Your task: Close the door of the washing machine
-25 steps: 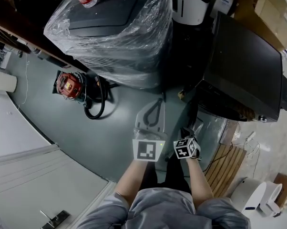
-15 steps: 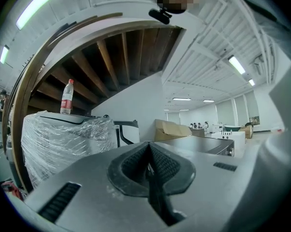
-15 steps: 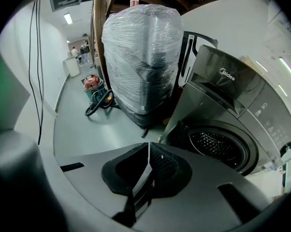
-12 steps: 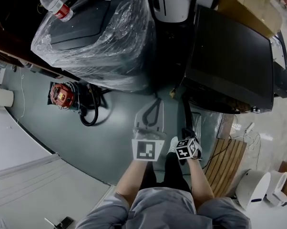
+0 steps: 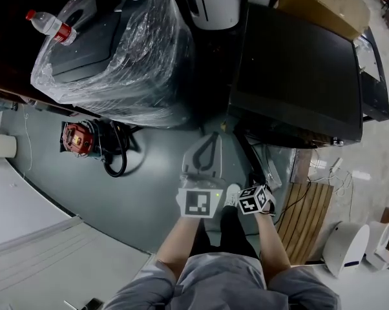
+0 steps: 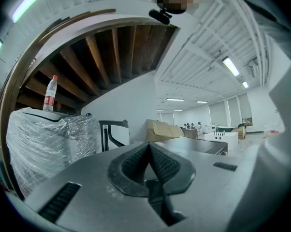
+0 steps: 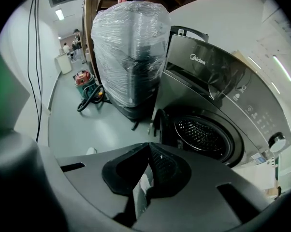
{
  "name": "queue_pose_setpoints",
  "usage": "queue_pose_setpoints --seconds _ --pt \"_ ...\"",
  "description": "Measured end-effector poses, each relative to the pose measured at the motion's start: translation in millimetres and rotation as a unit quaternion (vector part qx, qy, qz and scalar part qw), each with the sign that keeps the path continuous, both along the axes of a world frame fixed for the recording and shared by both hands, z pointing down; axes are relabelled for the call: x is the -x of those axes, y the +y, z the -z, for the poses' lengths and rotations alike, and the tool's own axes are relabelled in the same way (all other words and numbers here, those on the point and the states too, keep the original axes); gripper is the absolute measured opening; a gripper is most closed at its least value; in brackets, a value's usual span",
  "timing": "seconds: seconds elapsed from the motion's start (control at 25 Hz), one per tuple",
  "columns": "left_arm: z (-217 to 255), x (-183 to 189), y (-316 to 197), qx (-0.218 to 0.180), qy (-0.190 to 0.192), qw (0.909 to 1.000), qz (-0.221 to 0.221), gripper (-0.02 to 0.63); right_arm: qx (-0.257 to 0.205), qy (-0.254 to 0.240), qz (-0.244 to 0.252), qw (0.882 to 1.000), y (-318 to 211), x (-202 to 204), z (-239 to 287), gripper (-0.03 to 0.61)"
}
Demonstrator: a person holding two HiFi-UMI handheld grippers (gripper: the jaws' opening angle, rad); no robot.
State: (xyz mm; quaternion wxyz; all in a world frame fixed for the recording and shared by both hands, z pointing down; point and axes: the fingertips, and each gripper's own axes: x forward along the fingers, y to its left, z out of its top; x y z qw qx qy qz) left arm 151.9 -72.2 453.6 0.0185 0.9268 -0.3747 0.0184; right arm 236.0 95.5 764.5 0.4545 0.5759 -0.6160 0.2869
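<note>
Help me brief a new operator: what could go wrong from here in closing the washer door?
1. The door stands swung wide, edge-on beside the plastic-wrapped appliance. The right gripper, jaws shut, might slip off that thin edge when pushing.
2. A light push may leave the door unlatched over the drum.
3. The black hose on the floor to the left could catch a foot on a step forward.
</note>
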Motion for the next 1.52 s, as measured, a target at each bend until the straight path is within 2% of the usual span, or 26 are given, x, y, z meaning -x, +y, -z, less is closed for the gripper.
queue_pose_setpoints --seconds 0.28,0.48,0.72,1.24,1.36,1.52 --pt "0.9 -27.6 2.7 -0.009 -0.003 0.9999 -0.009 -0.002 -0.002 0.001 -0.037 0.999 14.3 -39.2 -4.4 0.002" --pt "-3.5 -44.5 0.8 -0.001 -0.003 0.9999 -0.013 -0.002 -0.024 -0.004 -0.084 0.996 13.6 -73.3 -4.7 0.002" --pt "-2.3 -60.7 -3.0 -0.008 -0.002 0.9998 -0.016 -0.002 -0.046 -0.006 -0.117 0.992 -0.7 -106.5 -4.1 0.0" --pt "-10.5 -55.9 -20.4 0.001 -0.008 0.9999 -0.008 -0.002 -0.079 0.002 -0.188 0.979 -58.4 -168.8 -7.4 0.0" --pt "-11.3 -55.0 -21.7 0.0 -0.015 0.9998 -0.01 -0.002 -0.066 -0.016 -0.206 0.976 -62.5 -170.6 -18.0 0.0" --pt "-13.3 -52.3 -22.8 0.006 -0.021 0.9997 -0.009 -0.002 -0.071 -0.012 -0.216 0.974 -61.4 -170.2 -20.3 0.0"
